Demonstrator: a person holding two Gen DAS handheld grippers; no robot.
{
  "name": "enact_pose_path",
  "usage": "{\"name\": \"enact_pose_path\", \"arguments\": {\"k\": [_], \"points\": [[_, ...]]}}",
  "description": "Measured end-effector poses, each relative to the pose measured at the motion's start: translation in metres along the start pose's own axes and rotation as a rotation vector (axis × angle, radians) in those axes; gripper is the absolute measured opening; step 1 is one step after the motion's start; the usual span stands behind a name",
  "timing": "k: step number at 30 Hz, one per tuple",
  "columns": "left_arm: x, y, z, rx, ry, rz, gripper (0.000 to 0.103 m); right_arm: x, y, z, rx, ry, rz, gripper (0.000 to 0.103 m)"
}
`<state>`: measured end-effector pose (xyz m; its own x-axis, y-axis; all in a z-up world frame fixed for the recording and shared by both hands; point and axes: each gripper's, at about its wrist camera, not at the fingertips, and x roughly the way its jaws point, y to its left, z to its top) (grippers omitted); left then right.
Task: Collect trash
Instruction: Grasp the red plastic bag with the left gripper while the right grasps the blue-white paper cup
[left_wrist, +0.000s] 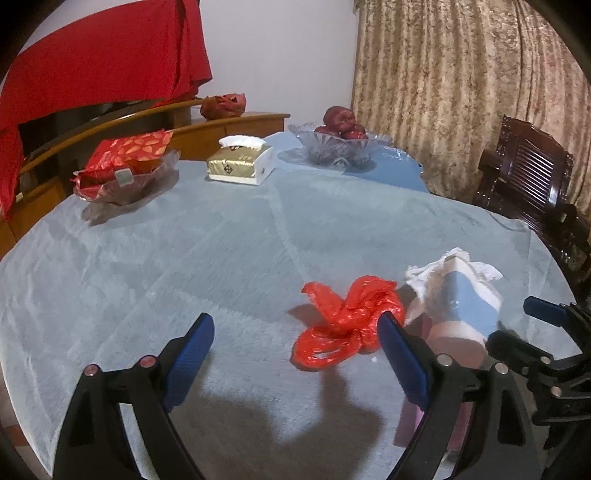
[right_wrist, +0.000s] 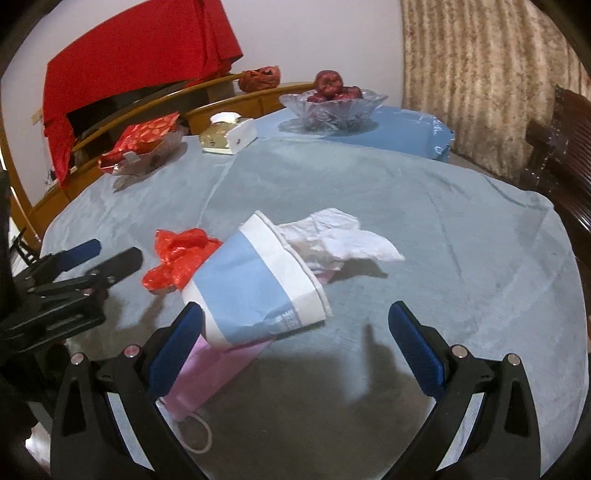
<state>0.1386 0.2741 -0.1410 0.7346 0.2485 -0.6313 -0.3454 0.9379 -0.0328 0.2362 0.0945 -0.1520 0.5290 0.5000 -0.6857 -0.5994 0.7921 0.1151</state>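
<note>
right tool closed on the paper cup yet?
No. In the right wrist view the right tool stands wide open, and the paper cup lies on its side between the two pads, ungripped.

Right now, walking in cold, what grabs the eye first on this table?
Probably the red bag, crumpled near the front edge of the table, beside a tipped blue-and-white paper cup with tissue at its mouth. Both tongs, left and right, stand open just short of them. At the back, a glass bowl holds red fruit.
</note>
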Motion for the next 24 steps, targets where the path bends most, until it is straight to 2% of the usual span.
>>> {"name": "enact_pose_path", "arguments": {"k": [6,13,20,23,24], "points": [[0.005,0.006,-0.001,-0.020,0.009,-0.002,0.088,-0.005,0.009,0.004,-0.039,-0.005,0.039,0.098],[0.010,0.004,-0.002,-0.014,0.015,-0.006,0.088,0.017,0.003,0.006,-0.042,0.024,0.032,0.098],[0.015,0.002,0.000,-0.013,0.024,-0.009,0.088,0.035,-0.001,0.006,-0.023,0.068,0.090,0.097],[0.018,0.000,0.000,-0.013,0.032,-0.010,0.088,0.036,-0.001,0.006,-0.025,0.085,0.138,0.076],[0.019,0.000,0.000,-0.014,0.032,-0.012,0.088,0.035,-0.001,0.005,-0.025,0.089,0.141,0.075]]}}
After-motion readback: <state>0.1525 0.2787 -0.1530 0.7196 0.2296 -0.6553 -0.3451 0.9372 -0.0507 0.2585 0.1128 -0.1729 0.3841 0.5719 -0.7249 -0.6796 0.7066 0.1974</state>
